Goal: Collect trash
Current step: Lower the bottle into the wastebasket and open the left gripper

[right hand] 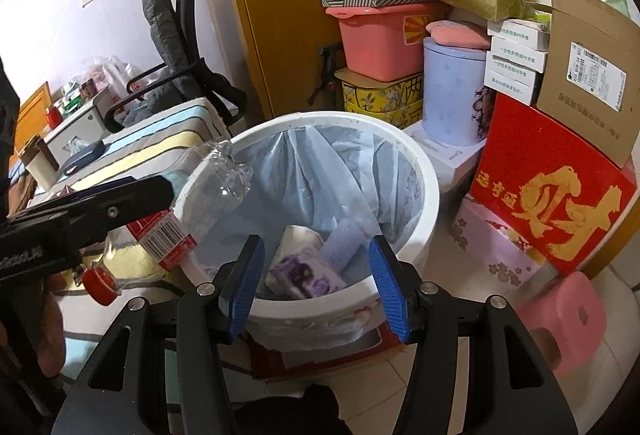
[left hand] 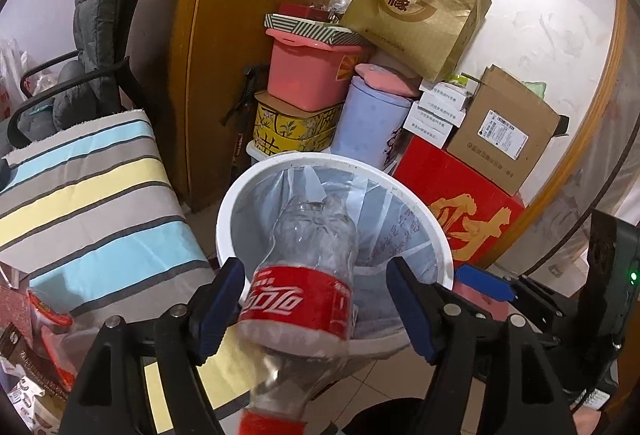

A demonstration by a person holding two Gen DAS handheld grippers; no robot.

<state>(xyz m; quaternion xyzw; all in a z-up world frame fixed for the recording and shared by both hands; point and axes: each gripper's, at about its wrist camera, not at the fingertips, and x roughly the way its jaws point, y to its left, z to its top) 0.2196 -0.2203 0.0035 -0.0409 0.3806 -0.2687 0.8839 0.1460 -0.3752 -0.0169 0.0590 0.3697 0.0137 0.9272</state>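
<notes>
Clear plastic bottle (left hand: 298,275) lies base-first over the white bin's (left hand: 434,235) near rim between the left gripper's (left hand: 316,311) spread, non-pressing jaws, so it could tip back outside, while the right gripper (right hand: 316,287) hovers apart, empty.

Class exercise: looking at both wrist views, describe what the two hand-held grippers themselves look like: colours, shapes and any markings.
Both are alike. The left gripper and the right gripper each have black plastic arms with triangular cut-outs, silver rivets at the joints, and two fingers faced with blue ribbed pads. Seen from the side, the left one shows small white lettering, too blurred to read. No cables or sleeves show.
</notes>
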